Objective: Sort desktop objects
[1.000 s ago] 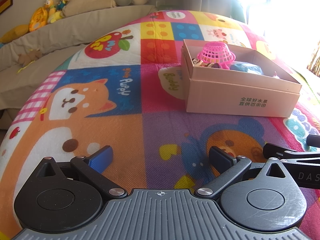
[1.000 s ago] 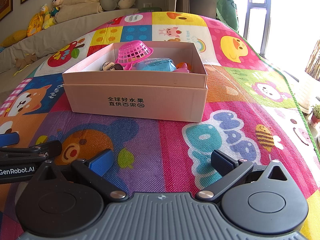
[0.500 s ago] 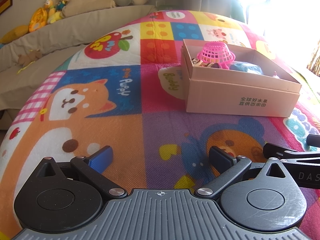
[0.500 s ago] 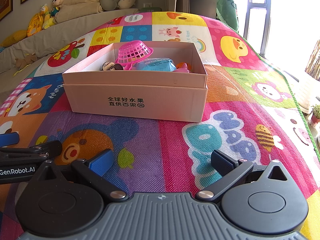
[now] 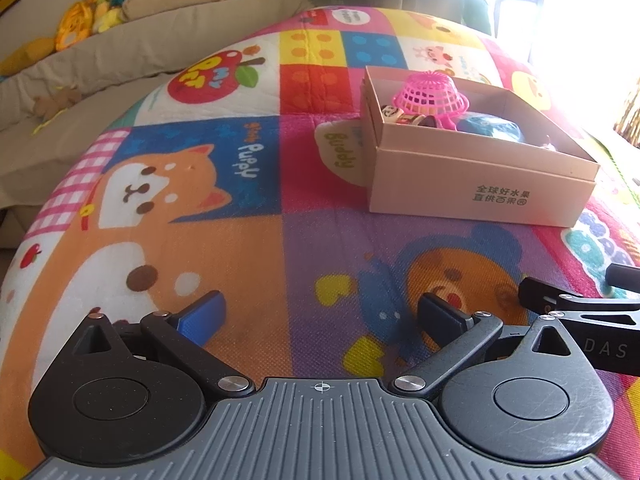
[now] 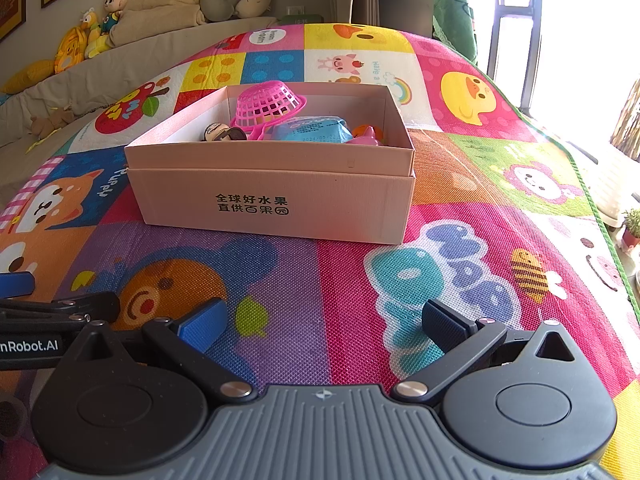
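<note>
A pale pink cardboard box [image 6: 272, 204] [image 5: 480, 188] stands on the cartoon play mat. Inside it lie an overturned pink mesh basket [image 6: 267, 103] [image 5: 430, 94], a blue packet [image 6: 312, 130] [image 5: 490, 128], a small figurine head [image 6: 218, 133] [image 5: 390, 112] and a pink and orange toy [image 6: 366, 136]. My left gripper [image 5: 320, 314] hovers low over the mat, well short of the box and to its left, open and empty. My right gripper [image 6: 320, 320] hovers in front of the box, open and empty. Each gripper shows at the edge of the other's view.
The play mat [image 6: 460, 216] covers the floor around the box. A beige sofa [image 5: 120, 52] with plush toys [image 5: 88, 20] and cushions runs along the back left. Bright windows and a green curtain [image 6: 456, 8] stand at the right, with a potted plant [image 6: 632, 228] beyond the mat's edge.
</note>
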`<state>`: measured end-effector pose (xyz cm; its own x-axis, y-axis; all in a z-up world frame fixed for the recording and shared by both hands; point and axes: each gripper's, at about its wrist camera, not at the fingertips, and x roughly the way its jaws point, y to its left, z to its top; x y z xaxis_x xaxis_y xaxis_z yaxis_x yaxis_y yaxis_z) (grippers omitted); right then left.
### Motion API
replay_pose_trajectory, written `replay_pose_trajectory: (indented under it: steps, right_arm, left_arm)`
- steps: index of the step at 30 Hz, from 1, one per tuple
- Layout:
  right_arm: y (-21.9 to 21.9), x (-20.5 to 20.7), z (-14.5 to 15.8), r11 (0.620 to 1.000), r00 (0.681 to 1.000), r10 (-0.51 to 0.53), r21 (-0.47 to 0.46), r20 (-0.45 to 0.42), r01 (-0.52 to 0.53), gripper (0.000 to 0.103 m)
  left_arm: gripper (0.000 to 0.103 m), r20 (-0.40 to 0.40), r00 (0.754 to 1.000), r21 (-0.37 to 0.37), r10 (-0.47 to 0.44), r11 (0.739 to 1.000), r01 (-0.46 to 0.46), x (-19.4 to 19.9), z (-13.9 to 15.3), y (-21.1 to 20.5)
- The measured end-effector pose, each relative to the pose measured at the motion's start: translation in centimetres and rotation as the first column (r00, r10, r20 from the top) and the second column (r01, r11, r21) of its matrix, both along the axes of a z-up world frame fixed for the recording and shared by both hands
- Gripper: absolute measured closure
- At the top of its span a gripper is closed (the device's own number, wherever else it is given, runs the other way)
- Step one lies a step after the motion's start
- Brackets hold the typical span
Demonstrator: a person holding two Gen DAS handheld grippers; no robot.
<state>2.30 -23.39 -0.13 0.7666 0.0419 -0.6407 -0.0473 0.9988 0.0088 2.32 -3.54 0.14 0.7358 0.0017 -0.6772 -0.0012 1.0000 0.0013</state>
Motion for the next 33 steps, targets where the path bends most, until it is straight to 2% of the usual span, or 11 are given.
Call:
replay_pose_trajectory:
  steps: [33]
  right_arm:
    - [0.03, 0.05, 0.00, 1.000, 1.000, 0.000, -0.003, 0.000, 0.000, 0.000]
  left_arm:
    - [0.000, 0.009, 1.000, -0.004, 0.001, 1.000, -0.001, -0.18, 0.06, 0.10]
